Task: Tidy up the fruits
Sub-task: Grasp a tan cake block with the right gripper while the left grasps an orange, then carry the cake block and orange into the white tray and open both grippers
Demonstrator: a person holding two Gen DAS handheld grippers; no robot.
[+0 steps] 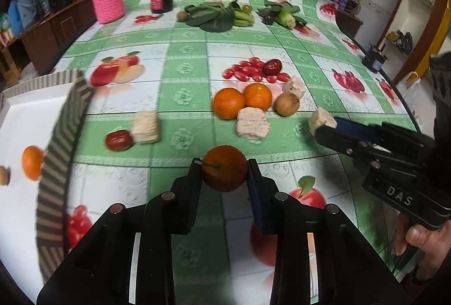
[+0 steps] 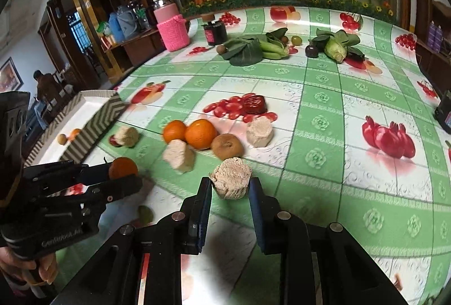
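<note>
left tool (image 1: 224, 168) angled down clamping orange (image 1: 224, 167), right tool (image 2: 230, 186) clamping beige cake (image 2: 230, 181)

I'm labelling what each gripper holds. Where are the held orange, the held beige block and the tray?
Orange (image 1: 225, 168), left wrist view, middle of its skin.
Beige block (image 2: 231, 178), right wrist view, centre of its front face.
Tray (image 1: 60, 122), left wrist view, striped side wall.

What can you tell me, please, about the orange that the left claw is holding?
The orange is small, round and deep orange with a slightly dull skin and a thin dark stem stub on its left side. It sits clamped between the two black fingers of the left claw, pressed on both sides, lifted above the green-checked tablecloth. Nothing else touches it.
</note>
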